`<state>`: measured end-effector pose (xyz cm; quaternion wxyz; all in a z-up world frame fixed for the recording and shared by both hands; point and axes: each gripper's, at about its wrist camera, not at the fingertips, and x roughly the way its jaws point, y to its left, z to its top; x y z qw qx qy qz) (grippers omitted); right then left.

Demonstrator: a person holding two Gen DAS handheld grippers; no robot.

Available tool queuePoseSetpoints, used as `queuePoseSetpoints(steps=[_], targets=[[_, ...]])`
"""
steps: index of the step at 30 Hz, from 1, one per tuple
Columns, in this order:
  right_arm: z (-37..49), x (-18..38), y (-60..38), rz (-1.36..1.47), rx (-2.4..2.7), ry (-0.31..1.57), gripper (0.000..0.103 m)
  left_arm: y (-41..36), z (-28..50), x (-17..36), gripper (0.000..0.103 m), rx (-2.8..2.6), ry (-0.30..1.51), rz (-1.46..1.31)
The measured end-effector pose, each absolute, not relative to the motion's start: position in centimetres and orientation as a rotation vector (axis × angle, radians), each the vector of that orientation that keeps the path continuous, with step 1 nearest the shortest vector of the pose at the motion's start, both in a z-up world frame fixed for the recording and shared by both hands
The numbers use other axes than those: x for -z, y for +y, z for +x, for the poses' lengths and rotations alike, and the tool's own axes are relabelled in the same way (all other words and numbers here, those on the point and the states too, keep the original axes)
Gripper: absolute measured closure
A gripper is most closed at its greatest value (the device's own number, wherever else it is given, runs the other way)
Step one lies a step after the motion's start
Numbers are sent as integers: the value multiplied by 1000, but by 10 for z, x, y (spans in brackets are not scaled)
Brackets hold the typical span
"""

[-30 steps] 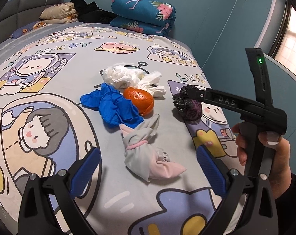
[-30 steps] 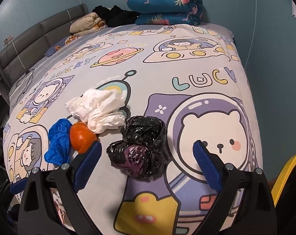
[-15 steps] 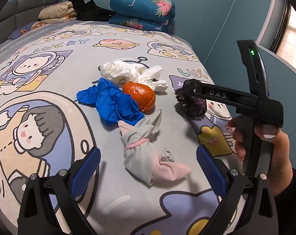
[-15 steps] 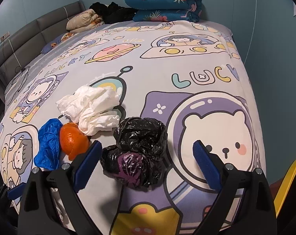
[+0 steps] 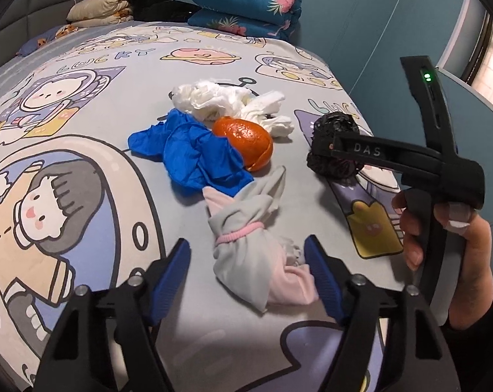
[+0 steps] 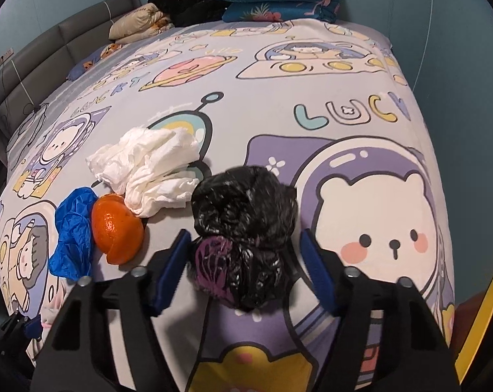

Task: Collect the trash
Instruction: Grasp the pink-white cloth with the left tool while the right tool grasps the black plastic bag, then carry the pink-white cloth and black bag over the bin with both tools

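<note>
Both tools closing at once on a bed (image 6: pixel 311 75) with a cartoon space sheet. Left gripper (image 5: pixel 246 274) about half open and narrowing, jaws either side of the grey-pink cloth bundle (image 5: pixel 253 251), pads not yet pressing. Right gripper (image 6: pixel 245 266) likewise about half open and narrowing, straddling the black plastic bag (image 6: pixel 246 225), left pad close to or just brushing the plastic, right pad with a visible gap, no grip yet. Hand (image 5: pixel 455 245) on the right tool's handle visible in left wrist view.

Handling, as judged: bag looks light, crinkly, slick, easily squashed; best pinched across the bulky middle, thin film likely to slip. Cloth bundle soft, light, floppy; firmest hold near the pink elastic band, loose tail likely to droop. Orange peel (image 5: pixel 246 142) light, curved, a bit stiff, may crack. Blue glove (image 5: pixel 194 160) limp, stretchy. White tissue (image 5: pixel 220 101) very light, tears easily.

Location: all trash clustered mid-bed toward the near edge; tissue, peel and glove touching each other, bag well to their right, bundle just beside the glove.

Count: one black bag wad, one cloth bundle, one peel, one blue glove clump, tissue in two or so crumpled pieces, exact number unclear. Two folded floral quilts (image 5: pixel 246 3) and pillows (image 5: pixel 99 8) at far end
</note>
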<state>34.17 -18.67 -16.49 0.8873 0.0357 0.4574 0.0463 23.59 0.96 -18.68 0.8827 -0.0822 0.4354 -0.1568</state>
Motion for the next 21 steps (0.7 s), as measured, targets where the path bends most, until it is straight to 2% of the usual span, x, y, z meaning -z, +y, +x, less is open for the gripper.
queuePoseSetpoints(steps=[2, 4, 5, 8, 21], targets=[[342, 166, -186, 81, -103, 963, 52, 9, 236, 186, 47, 339, 909, -173], [341, 165, -186, 79, -104, 960, 55, 10, 236, 187, 52, 340, 915, -182], [340, 164, -186, 76, -101, 958, 57, 11, 235, 187, 58, 351, 918, -189], [339, 163, -187, 77, -99, 962, 58, 12, 234, 186, 62, 358, 917, -193], [310, 121, -205, 91, -96, 881, 60, 18, 214, 158, 64, 384, 855, -191]])
